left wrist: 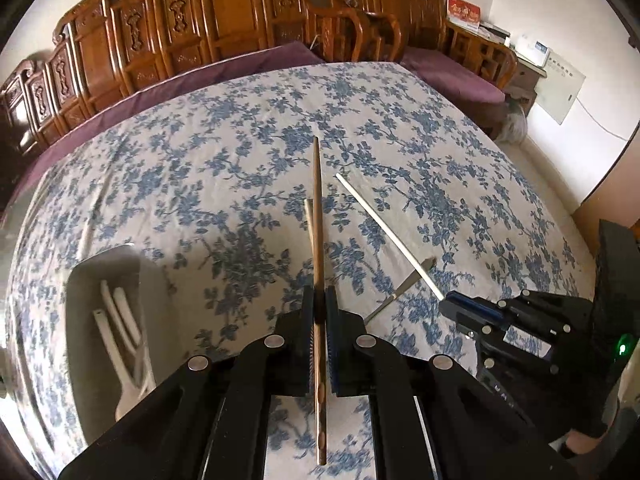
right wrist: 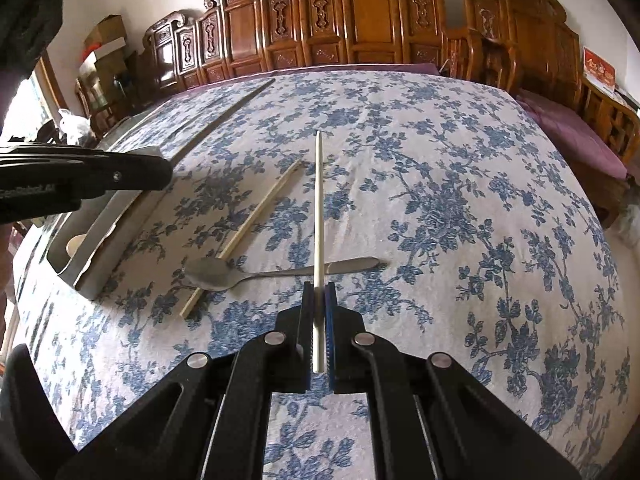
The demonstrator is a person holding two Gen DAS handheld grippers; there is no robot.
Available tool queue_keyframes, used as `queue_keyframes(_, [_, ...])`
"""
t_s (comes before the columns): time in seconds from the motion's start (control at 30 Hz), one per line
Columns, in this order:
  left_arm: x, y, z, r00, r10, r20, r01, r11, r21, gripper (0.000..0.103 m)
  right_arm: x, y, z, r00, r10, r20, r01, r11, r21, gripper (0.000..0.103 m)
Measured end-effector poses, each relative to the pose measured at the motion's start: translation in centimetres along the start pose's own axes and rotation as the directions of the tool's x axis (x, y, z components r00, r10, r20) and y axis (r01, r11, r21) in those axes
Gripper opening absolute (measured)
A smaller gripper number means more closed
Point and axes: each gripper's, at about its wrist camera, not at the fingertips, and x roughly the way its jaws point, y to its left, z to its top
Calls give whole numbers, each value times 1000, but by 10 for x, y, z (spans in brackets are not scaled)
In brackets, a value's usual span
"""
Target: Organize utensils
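Note:
My left gripper (left wrist: 319, 300) is shut on a dark brown wooden chopstick (left wrist: 317, 216) that points away over the table. My right gripper (right wrist: 319, 292) is shut on a white chopstick (right wrist: 318, 200), also seen in the left wrist view (left wrist: 384, 228). The right gripper shows in the left wrist view (left wrist: 472, 312) at the right. A metal spoon (right wrist: 256, 274) lies crosswise on the cloth under the white chopstick. A pale bamboo chopstick (right wrist: 244, 232) lies across the spoon's bowl. A metal tray (left wrist: 76, 320) at the left holds white utensils (left wrist: 120, 332).
The table is covered by a blue floral cloth (right wrist: 440, 208). The metal tray (right wrist: 100, 236) sits at the table's left side, with the left gripper (right wrist: 80, 180) above it. Carved wooden chairs (right wrist: 360, 20) with purple cushions line the far edge.

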Motion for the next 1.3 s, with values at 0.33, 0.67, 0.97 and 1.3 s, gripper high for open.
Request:
queue_keyframes(0.33, [-31, 34, -19, 999, 14, 29, -13, 1000, -21, 5, -16, 28, 4, 999, 36, 34, -34, 998, -50, 6])
queue_keyframes(0.67, [-57, 89, -43, 998, 58, 36, -56, 997, -56, 5, -27, 48, 6, 994, 96, 55, -94, 994, -47, 6])
queue_keyframes(0.97, [-52, 141, -57, 995, 102, -3, -102, 989, -107, 5, -34, 77, 4, 992, 101, 69, -94, 991, -91, 6])
queue_keyframes(1.3, [-18, 168, -60, 990, 129, -63, -136, 984, -116, 5, -29, 99, -7, 994, 97, 42, -91, 987, -132, 6])
